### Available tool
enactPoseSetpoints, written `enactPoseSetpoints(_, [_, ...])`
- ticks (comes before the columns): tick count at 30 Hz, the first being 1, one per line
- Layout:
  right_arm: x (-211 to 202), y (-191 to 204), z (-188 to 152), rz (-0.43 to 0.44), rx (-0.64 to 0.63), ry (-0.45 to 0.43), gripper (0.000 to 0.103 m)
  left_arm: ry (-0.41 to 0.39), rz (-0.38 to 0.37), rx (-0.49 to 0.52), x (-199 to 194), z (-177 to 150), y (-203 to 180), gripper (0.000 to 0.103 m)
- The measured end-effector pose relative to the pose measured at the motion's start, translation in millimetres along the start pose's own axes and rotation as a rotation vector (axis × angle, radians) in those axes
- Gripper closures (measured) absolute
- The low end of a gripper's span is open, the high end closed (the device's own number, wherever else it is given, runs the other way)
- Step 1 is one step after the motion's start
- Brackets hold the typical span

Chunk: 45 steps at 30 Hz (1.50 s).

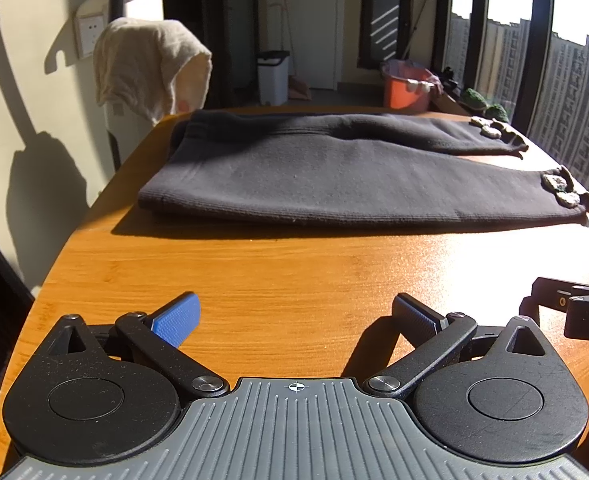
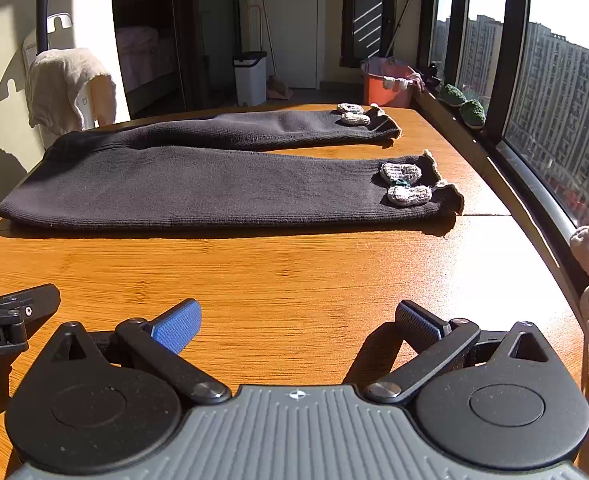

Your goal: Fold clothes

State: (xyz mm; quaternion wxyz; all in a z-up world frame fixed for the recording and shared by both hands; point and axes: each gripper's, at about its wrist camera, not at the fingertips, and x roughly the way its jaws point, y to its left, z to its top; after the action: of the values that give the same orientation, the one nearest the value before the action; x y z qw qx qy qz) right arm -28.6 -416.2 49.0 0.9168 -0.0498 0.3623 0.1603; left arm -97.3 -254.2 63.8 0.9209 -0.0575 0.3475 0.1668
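The left gripper (image 1: 294, 320) hangs low over the near edge of the wooden table (image 1: 278, 280), jaws spread wide and empty. The right gripper (image 2: 298, 322), just beside it, is equally wide and empty. The dark trousers (image 2: 198, 184) lie flat beyond both, waistband far left, two legs running right, apart from either gripper.

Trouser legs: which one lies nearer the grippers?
The wider front leg, its cuff bearing the knitted ornaments; the other leg lies behind it.
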Motion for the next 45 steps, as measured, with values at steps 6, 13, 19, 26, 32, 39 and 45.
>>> enactPoseSetpoints(6, [-0.2, 1.0, -0.4, -0.003, 0.002, -0.001, 0.000, 0.001, 0.000, 0.000, 0.2, -0.1, -0.5, 0.000])
enactPoseSetpoints(13, [-0.2, 2.2, 0.1, -0.005, 0.003, 0.000, 0.000, 0.002, 0.004, -0.001, 1.5, 0.8, -1.3, 0.000])
enactPoseSetpoints(19, [0.1, 4.3, 0.3, 0.005, -0.008, 0.000, 0.000, 0.001, 0.004, -0.001, 1.4, 0.5, -0.9, 0.000])
enactPoseSetpoints(26, [0.6, 5.6, 0.8, 0.018, -0.020, -0.001, 0.000, 0.001, 0.004, -0.001, 1.3, 0.5, -1.3, 0.000])
enactPoseSetpoints(32, [0.8, 6.8, 0.9, 0.023, -0.024, -0.001, 0.000, 0.002, 0.003, -0.001, 0.8, 0.2, -2.1, 0.000])
enactPoseSetpoints(39, [2.7, 6.4, 3.0, 0.043, -0.040, 0.002, 0.000, 0.006, -0.002, 0.004, 0.8, 0.7, -1.0, 0.000])
enactPoseSetpoints(45, [0.1, -1.9, 3.5, 0.176, -0.080, -0.005, 0.000, 0.016, -0.023, 0.022, 3.4, 3.6, -0.5, 0.000])
